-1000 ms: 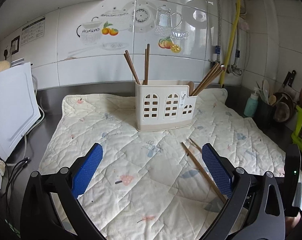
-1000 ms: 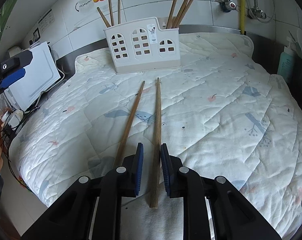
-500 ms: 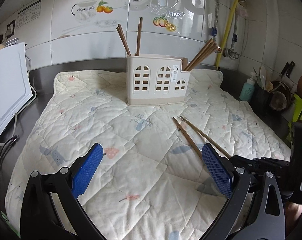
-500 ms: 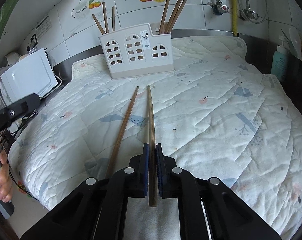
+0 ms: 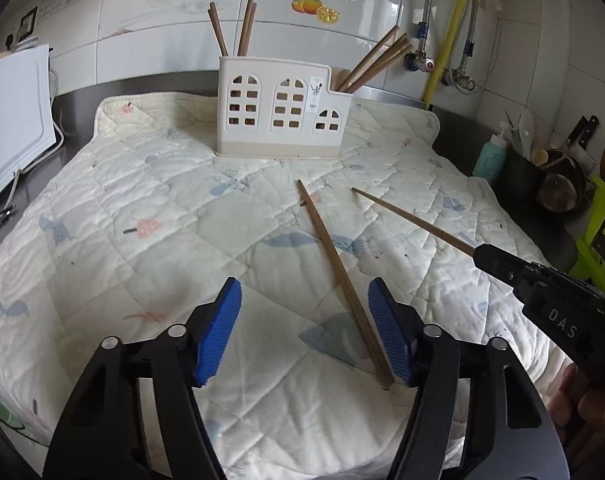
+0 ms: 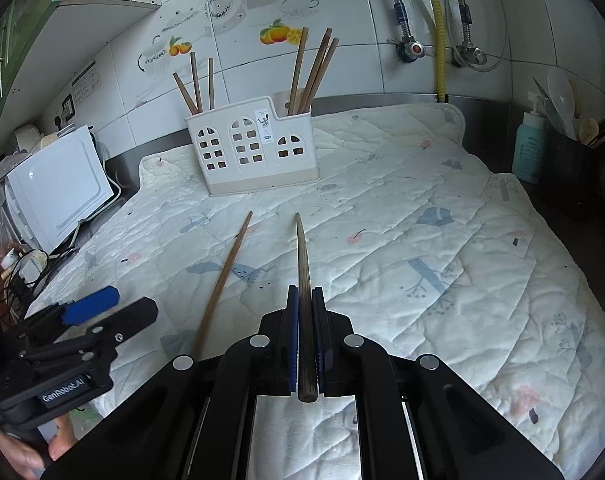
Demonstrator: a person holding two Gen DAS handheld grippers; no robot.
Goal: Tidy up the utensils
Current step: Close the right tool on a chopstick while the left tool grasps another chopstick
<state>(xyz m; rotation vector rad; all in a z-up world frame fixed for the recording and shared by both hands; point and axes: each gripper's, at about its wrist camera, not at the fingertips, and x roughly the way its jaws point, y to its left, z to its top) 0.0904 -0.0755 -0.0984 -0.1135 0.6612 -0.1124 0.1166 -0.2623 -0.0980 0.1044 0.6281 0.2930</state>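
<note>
My right tongs [image 6: 305,336] are clamped tight on the thick end of one chopstick [image 6: 302,264], lifted so its thin tip points toward the far caddy [image 6: 258,152], which I judge is where it belongs. My left tongs [image 5: 304,330] hover low over the quilted mat [image 5: 142,200] on the bench, straddling the near end of the second chopstick [image 5: 334,264], which lies flat on the mat; the jaws have just been closing, about half open now, with the stick just beside the right pad [image 5: 386,332] and not pinched as far as I can see. I hold them this way to take one stick per hand. Counting: two loose chopsticks, one held and one lying. The caddy stands upright at the far middle of the mat, with three sticks in its left compartment [image 6: 194,84]; in its right compartment [image 6: 314,68] I count three in my right view, though my left view hints at a fourth.
</note>
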